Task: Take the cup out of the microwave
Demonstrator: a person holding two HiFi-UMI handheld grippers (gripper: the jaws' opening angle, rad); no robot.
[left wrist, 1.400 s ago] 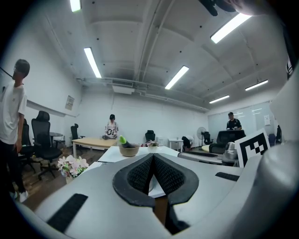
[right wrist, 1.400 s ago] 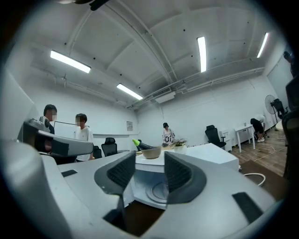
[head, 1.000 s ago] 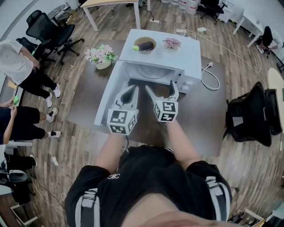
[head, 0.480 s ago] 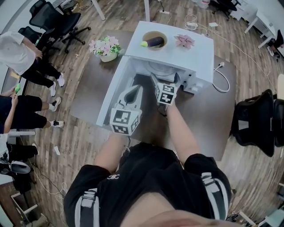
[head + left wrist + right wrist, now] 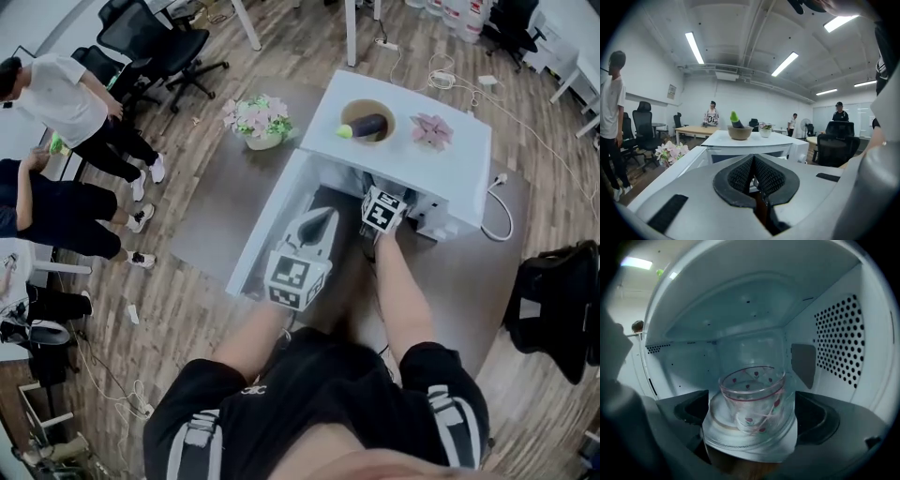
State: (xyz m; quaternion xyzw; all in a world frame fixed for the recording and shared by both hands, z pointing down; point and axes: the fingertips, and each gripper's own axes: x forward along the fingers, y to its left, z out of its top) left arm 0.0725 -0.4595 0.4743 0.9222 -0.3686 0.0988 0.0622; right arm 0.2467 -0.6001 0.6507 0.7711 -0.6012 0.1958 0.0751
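Note:
The white microwave (image 5: 459,164) stands with its door (image 5: 267,220) swung open to the left. Inside, a clear glass cup (image 5: 752,397) with small red print sits on the glass turntable (image 5: 740,439). My right gripper (image 5: 751,400) is open wide inside the cavity, its pads (image 5: 813,416) on either side of the cup without pressing it. In the head view only its marker cube (image 5: 382,208) shows at the cavity mouth, and the cup is hidden. My left gripper (image 5: 323,216) is shut and empty, held in front of the opening beside the door.
On the microwave's top are a bowl with an eggplant (image 5: 367,122) and a pink flower (image 5: 431,129). A flower pot (image 5: 260,122) stands on the low table left of the microwave. A white cable (image 5: 502,202) lies at the right. A black bag (image 5: 558,300), office chairs (image 5: 155,37) and people (image 5: 56,103) stand around.
My right gripper has gone forward and down, from in front of the opening into the microwave cavity. The left gripper has moved slightly forward and stays shut.

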